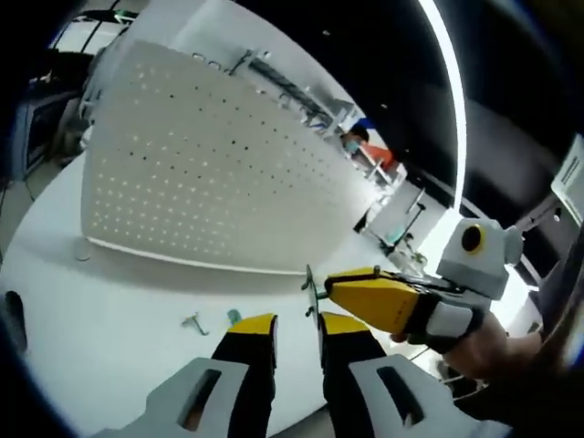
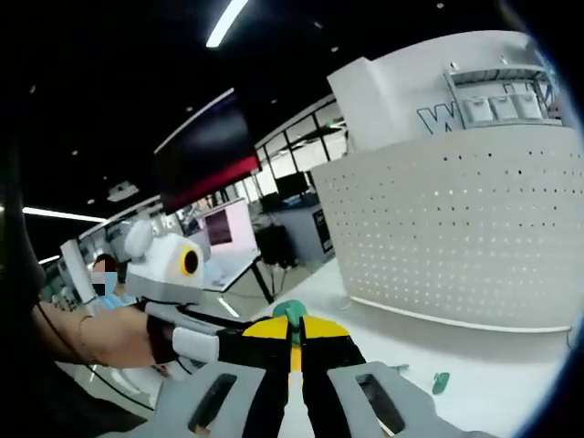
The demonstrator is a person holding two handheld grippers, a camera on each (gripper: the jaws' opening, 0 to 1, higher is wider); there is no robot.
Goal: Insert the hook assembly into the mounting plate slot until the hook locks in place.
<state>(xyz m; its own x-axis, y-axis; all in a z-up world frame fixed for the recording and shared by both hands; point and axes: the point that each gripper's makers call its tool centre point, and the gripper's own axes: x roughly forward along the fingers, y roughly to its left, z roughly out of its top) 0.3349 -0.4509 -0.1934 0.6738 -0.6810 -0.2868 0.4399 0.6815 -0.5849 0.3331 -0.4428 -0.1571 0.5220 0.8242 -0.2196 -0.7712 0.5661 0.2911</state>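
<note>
While both tools hang above the white tabletop, the perforated mounting plate stands upright at its far side, a white sheet dotted with rows of small holes and slightly bowed by the lens.

Seen from the left gripper view, the left tool has its two yellow-tipped black jaws parted with a clear gap between them and nothing held. Just beyond those tips, the right tool comes in from the right, held by a person's hand. Its yellow jaws are pressed together on a thin dark green hook assembly, which sticks up and down past the jaw tips. That piece is in the air in front of the plate's lower edge, apart from the plate.

On the tabletop near the left tool's tips lie a small metal hook and, just beside it, a small teal piece.

From the right gripper view, the same hook assembly shows as a green end poking up from between the right tool's clamped jaws. The left tool reaches in from the left, its tips close beside those of the right tool. The mounting plate stands to the right, with a small green piece lying on the tabletop below it.
</note>
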